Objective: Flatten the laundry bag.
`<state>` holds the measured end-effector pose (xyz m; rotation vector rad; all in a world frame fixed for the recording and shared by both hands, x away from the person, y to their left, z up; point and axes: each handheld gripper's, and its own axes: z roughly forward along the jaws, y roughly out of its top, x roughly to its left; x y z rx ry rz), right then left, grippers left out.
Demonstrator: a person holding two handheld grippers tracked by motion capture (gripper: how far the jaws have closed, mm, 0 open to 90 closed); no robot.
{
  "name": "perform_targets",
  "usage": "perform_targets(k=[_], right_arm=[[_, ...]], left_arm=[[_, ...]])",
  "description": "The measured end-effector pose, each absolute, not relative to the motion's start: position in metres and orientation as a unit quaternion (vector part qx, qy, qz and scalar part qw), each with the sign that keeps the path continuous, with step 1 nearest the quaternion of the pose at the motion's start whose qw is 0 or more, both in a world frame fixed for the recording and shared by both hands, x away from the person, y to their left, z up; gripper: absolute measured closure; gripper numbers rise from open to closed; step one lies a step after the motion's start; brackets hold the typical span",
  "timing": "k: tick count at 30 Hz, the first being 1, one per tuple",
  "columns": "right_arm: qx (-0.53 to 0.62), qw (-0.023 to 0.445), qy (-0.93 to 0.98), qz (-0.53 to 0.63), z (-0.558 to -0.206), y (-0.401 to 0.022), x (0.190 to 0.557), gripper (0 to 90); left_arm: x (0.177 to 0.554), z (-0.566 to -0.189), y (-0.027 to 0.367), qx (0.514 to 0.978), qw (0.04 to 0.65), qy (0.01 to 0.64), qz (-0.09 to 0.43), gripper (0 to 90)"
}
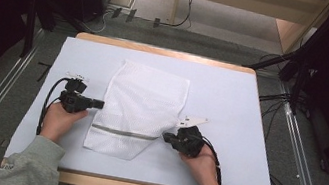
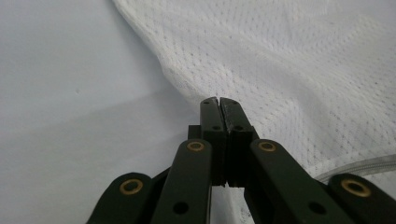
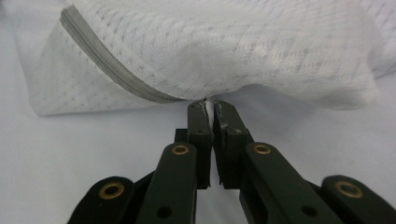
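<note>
A white mesh laundry bag (image 1: 142, 109) is laid flat on the pale-covered desk (image 1: 230, 108), slightly left of the middle, with its long axis running away from the person and its far end tilted to the right. A grey zipper (image 1: 124, 132) is seen across the near part of the bag in the high view.

The left tongs (image 1: 99, 104) are held in the left hand (image 1: 60, 120) at the bag's left edge, and the right tongs (image 1: 166, 137) are held in the right hand (image 1: 201, 163) at the bag's right edge, close to the end of the zipper. Grey sleeves (image 1: 31, 164) are seen at the bottom of the high view, with a black cable (image 1: 46, 103) looping from the left tongs.

From the high view it cannot be told how the jaws stand; that is given by the gripper views. In the left gripper view the left tongs (image 2: 219, 100) are seen pressed together, tips at the hem of the mesh (image 2: 299, 70); whether cloth is pinched between them cannot be told. In the right gripper view the right tongs (image 3: 209, 103) are seen clamped on a sliver of white fabric just where the zipper (image 3: 112, 70) meets them, and the bag's edge (image 3: 261, 51) is lifted off the desk there, bulging above the tips. The mesh weave, not resolved from above, is plainly seen in both gripper views.
</note>
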<state>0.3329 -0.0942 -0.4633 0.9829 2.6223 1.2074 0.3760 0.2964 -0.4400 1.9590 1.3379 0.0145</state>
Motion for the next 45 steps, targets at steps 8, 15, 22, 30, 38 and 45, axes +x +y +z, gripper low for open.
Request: perform_targets(k=[8, 15, 22, 30, 38, 45], right_arm=[[0.327, 0.045, 0.844, 0.424, -0.45, -0.085, 0.346, 88.0], [0.322, 0.045, 0.839, 0.436, -0.443, -0.068, 0.36, 88.0], [0.317, 0.038, 0.842, 0.435, -0.445, -0.05, 0.371, 88.0], [0.312, 0.031, 0.841, 0.44, -0.443, -0.04, 0.373, 88.0], [0.309, 0.025, 0.844, 0.438, -0.443, -0.037, 0.373, 88.0], [0.322, 0.025, 0.84, 0.437, -0.446, -0.042, 0.376, 86.7]], left_arm=[[0.373, -0.431, 0.298, 0.763, 0.394, 0.511, 0.03, 68.0], [0.356, -0.412, 0.277, 0.781, 0.414, 0.466, 0.037, 56.2], [0.341, -0.404, 0.252, 0.801, 0.42, 0.426, 0.027, 49.4], [0.331, -0.406, 0.221, 0.82, 0.415, 0.394, 0.007, 43.7], [0.339, -0.425, 0.196, 0.845, 0.372, 0.384, 0.012, 59.2], [0.355, -0.431, 0.21, 0.821, 0.388, 0.419, -0.016, 89.4]])
